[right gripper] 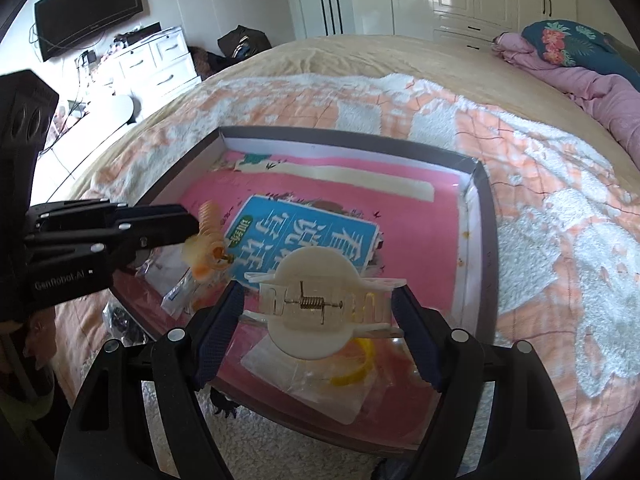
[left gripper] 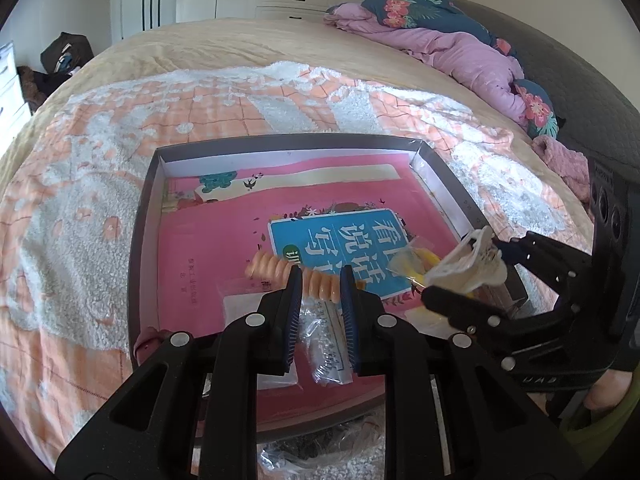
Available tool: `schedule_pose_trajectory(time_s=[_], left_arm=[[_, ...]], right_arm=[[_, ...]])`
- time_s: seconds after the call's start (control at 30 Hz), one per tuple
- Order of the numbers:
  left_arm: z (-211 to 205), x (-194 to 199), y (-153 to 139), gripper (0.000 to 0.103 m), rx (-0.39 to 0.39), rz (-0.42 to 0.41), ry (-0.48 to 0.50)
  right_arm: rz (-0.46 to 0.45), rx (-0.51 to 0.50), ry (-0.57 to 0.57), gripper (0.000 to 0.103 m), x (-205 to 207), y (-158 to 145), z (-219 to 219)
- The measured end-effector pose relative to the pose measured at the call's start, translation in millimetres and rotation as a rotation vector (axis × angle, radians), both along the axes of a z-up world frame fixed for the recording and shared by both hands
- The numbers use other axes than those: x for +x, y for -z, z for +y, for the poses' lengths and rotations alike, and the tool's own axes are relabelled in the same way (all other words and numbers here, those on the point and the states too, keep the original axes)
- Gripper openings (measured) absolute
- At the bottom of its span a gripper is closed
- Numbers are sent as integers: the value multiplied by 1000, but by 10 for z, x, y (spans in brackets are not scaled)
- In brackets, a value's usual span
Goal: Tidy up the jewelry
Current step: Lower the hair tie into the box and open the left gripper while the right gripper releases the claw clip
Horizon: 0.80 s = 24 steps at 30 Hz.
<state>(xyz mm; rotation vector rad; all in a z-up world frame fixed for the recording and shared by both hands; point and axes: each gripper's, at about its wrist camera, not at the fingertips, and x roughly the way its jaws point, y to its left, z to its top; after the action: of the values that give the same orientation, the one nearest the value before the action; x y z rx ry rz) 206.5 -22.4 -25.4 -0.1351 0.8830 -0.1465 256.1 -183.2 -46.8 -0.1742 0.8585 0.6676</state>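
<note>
On the left, the left tongs (left gripper: 319, 284) are closed on an orange plastic spiral hair tie (left gripper: 304, 280), held above the shallow dark-rimmed cardboard box lid (left gripper: 140, 240) that lies on the bed. In the left wrist view the long axis of the spiral goes across the fingers, from upper left to lower right, with its longer end pointing out to the left. In the right wrist view the same spiral (right gripper: 206, 240) points nearly upright. Under it, inside the lid, is a pink book with a blue title panel (left gripper: 208, 248), and some clear plastic bags (left gripper: 326, 352) lie on the book.

To the right, the right tongs (right gripper: 318, 312) hold a cream plastic claw hair clip (right gripper: 312, 304) with a metal spring, also above the lid. Its long axis lies across, from one blue pad (right gripper: 218, 332) to the other, so the pads press on its two ends. A yellow ring (right gripper: 356, 372) in a plastic bag lies just below the clip.

The peach and white fleece blanket (left gripper: 80, 184) covers the bed around the lid.
</note>
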Motion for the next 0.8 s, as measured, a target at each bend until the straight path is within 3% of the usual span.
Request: schedule_pose_trajectory(time_s=[0.23, 0.8], left_arm=[[10, -3, -6, 12, -4, 0, -5], [-11, -119, -148, 12, -14, -19, -8]], right_arm=[[11, -6, -22, 76, -41, 45, 57], [-25, 44, 28, 97, -175, -130, -145]])
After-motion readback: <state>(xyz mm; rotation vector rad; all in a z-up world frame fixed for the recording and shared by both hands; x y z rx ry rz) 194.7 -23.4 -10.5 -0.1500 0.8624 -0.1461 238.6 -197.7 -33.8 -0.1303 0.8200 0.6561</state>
